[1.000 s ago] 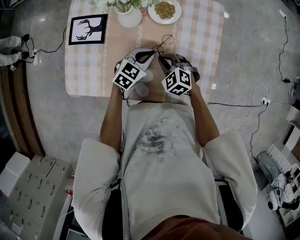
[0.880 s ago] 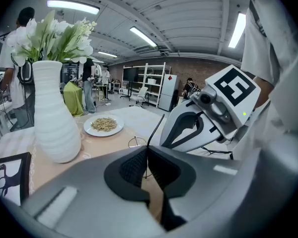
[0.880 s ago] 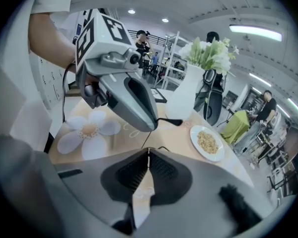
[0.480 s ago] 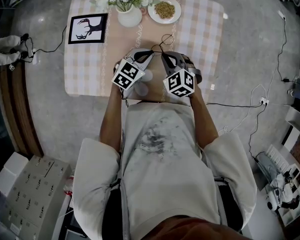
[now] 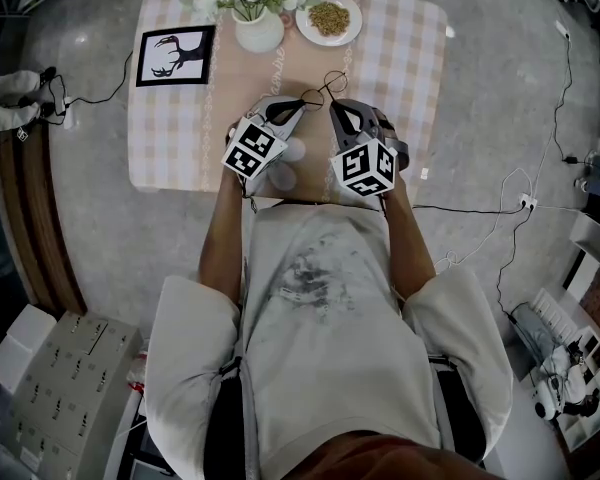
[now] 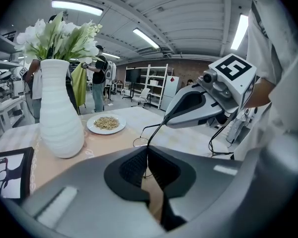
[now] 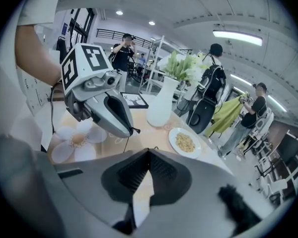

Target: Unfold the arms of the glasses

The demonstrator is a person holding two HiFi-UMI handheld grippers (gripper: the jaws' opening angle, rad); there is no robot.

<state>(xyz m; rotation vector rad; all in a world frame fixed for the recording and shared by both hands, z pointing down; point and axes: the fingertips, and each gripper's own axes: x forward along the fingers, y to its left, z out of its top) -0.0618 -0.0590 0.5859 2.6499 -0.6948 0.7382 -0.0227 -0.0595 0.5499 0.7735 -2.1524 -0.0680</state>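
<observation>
The left gripper [image 6: 148, 151] pinches a thin arm of the black wire-framed glasses [image 5: 324, 86], which are held just above the checked tablecloth [image 5: 400, 58], and the right gripper [image 7: 149, 155], jaws pressed together, seems to hold the same wire, so a hard pull may bend the hinge.

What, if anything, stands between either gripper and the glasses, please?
Nothing visible does. The left gripper is shut on the thin wire of the glasses, and the right gripper grips them at its tip. The vase and plate stand beyond them.
</observation>
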